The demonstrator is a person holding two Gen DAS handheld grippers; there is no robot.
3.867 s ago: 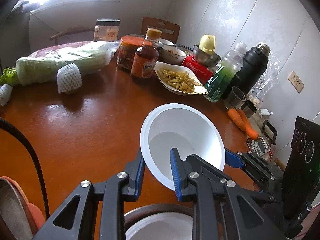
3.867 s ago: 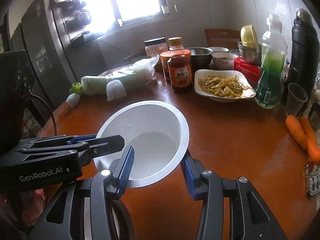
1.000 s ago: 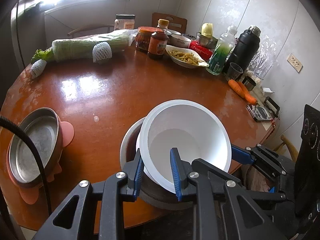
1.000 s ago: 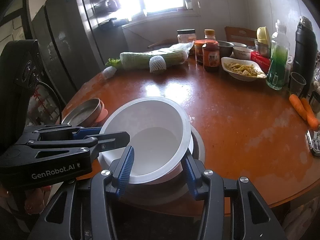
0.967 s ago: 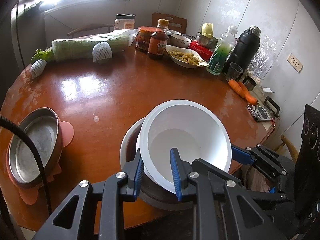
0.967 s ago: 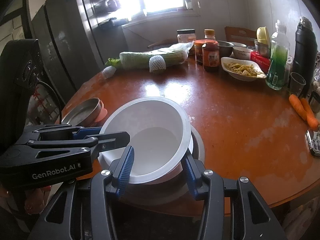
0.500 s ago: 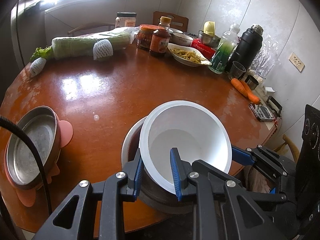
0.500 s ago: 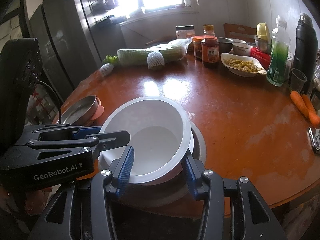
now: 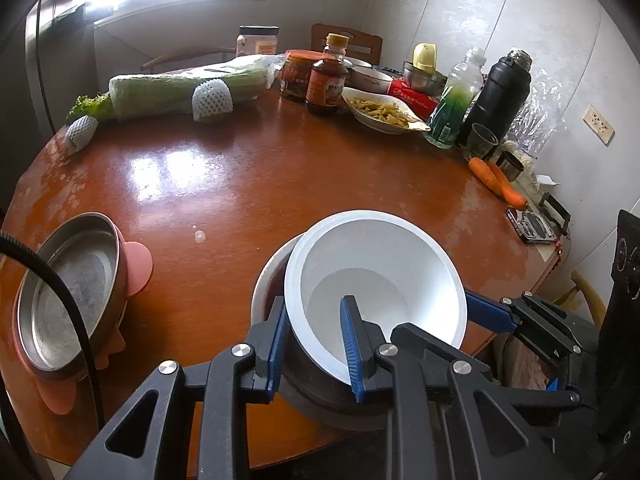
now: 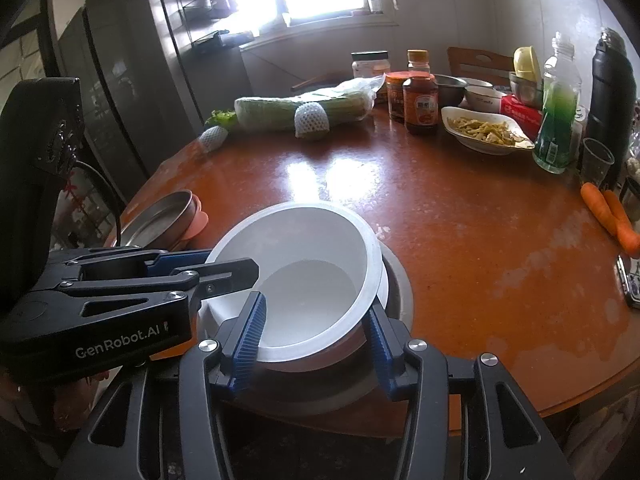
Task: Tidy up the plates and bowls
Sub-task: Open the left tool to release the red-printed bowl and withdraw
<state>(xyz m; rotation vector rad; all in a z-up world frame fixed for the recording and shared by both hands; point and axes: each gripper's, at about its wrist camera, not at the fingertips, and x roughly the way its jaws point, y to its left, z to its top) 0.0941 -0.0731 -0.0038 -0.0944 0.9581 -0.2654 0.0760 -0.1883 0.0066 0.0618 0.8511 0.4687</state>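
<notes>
A large white bowl (image 9: 384, 264) sits tilted in a grey-brown bowl (image 9: 272, 280) near the table's front edge; it also shows in the right wrist view (image 10: 304, 256). My left gripper (image 9: 316, 344) is shut on the white bowl's near rim, one finger inside and one outside. My right gripper (image 10: 316, 336) straddles the white bowl's near side with its jaws apart, close to the bowl's wall. The grey-brown bowl (image 10: 394, 280) shows under it. A steel plate on a pink mat (image 9: 68, 292) lies at the left.
At the table's far side are a wrapped cabbage (image 9: 180, 88), sauce jars (image 9: 326, 80), a dish of food (image 9: 380, 112), a green bottle (image 9: 452, 112), a black flask (image 9: 500, 96) and carrots (image 9: 496, 176). The table's edge (image 10: 560, 404) is close.
Both grippers have drawn back and lowered the white bowl into the grey-brown bowl near the table's front edge. Over the last second it has settled slightly lower.
</notes>
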